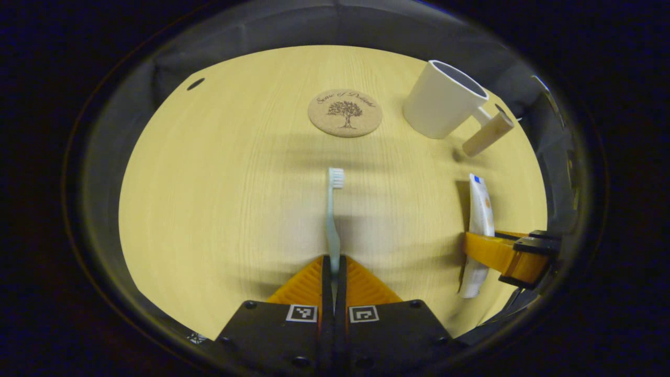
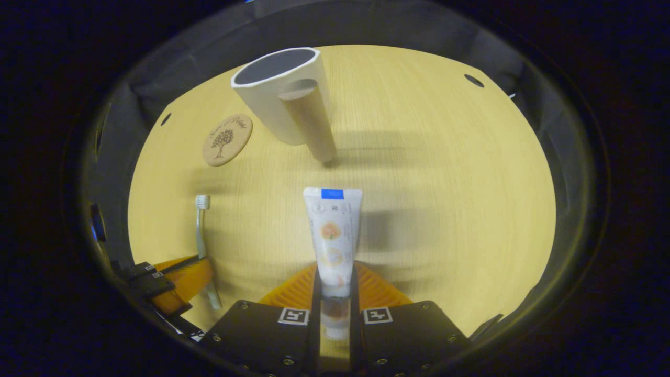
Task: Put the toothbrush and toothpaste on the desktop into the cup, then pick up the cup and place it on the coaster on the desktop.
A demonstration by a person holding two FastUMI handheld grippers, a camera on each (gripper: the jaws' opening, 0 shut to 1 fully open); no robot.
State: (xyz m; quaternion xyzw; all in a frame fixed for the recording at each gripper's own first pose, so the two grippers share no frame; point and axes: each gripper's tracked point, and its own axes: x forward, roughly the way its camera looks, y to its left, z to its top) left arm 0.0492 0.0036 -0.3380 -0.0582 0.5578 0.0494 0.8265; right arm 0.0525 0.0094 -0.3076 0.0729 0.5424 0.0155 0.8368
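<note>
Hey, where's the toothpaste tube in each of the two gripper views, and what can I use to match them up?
Left gripper view: the toothpaste tube is at the right edge, held by the other hand-held gripper.
Right gripper view: the tube is at centre bottom, standing up between this camera's own fingers.
Shared landmark: the round cork coaster, beside the white cup.

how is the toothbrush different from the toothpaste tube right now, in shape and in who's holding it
The toothbrush is a thin pale stick with a white bristle head; the toothpaste tube is broad, flat and white, with printed pictures. The left gripper is shut on the toothbrush's handle, while the right gripper is shut on the toothpaste tube near its cap. Both point away from their grippers, over the wooden desktop, and neither is in the cup.
</note>
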